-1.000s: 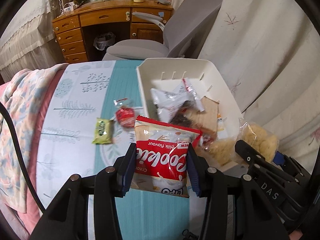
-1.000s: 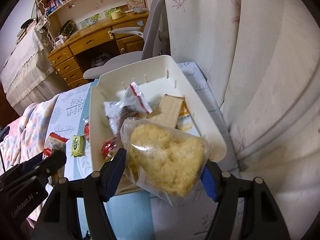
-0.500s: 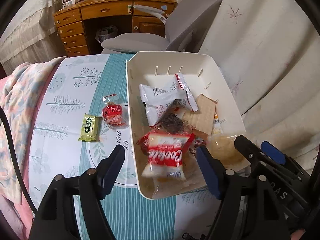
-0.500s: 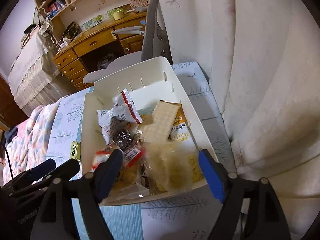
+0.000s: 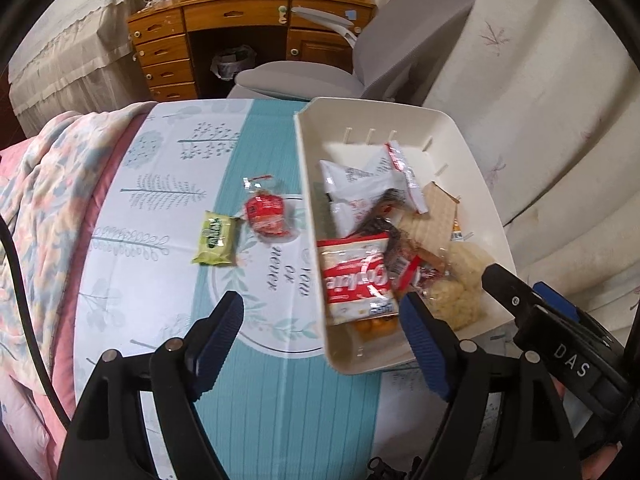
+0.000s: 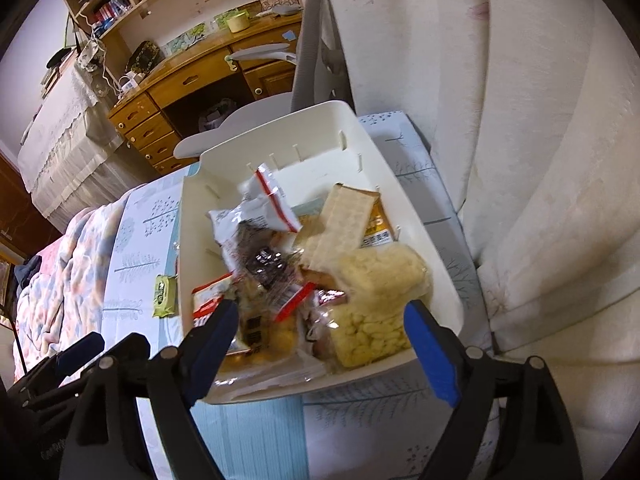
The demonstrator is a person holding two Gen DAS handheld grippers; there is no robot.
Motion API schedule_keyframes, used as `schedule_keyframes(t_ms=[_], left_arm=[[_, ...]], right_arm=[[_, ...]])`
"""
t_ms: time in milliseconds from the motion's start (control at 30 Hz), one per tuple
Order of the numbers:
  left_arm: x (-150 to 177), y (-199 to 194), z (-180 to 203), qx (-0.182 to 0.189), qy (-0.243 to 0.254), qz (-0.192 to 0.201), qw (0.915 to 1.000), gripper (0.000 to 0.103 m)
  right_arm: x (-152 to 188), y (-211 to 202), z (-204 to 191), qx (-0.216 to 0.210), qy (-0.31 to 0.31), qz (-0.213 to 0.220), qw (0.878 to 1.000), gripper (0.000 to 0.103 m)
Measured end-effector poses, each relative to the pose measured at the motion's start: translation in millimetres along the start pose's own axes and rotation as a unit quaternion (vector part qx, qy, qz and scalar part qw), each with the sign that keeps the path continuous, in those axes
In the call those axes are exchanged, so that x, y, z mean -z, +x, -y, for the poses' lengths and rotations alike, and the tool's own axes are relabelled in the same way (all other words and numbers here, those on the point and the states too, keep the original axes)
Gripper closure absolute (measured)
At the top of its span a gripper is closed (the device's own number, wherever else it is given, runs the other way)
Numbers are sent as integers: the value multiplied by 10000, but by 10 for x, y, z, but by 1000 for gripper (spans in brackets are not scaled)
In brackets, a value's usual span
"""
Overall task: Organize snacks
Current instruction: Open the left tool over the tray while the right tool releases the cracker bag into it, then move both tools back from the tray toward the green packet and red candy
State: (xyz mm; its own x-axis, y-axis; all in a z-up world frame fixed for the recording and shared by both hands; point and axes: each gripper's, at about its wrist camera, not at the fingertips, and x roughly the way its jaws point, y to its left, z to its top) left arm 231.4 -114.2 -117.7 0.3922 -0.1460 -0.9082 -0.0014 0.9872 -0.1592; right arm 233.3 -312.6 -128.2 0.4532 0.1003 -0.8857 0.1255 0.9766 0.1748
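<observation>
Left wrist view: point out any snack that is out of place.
Two snacks lie outside the white bin, on the tablecloth to its left: a green packet and a red packet. The rest are piled inside.

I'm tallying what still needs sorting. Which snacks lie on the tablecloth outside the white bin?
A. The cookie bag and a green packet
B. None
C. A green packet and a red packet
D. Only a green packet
C: the green packet and red packet lie on the tablecloth beside the white bin.

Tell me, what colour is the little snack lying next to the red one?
Green snack packet, clearest in the left wrist view.
</observation>
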Motion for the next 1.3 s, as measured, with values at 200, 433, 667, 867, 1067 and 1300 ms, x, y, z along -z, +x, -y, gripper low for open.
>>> schedule_keyframes(t_ms=[200,433,667,867,1067,1300], left_arm=[[20,-88,-376,24,-112,25,9999,24],[-46,-202,-885,155,39,19,9999,24],[-194,-283,-1433,240,299,1,9993,24],[-368,-275,-1913,354,325,-25,9988,24],[-580,-174,-2243,448,384,-19,9983,24],[-911,110,-2233,669,900,-348,9931,24]], right_arm=[[91,-54,-281,55,-45,53,10000,17],[234,-100,-776,199,72,110,9997,17],[340,-67,-1305,287,278,128,9991,17],[415,50,-1724,290,401,-7,9988,17],[454,209,-2028,240,405,-117,9988,17],[559,412,-2255,50,191,42,9998,17]])
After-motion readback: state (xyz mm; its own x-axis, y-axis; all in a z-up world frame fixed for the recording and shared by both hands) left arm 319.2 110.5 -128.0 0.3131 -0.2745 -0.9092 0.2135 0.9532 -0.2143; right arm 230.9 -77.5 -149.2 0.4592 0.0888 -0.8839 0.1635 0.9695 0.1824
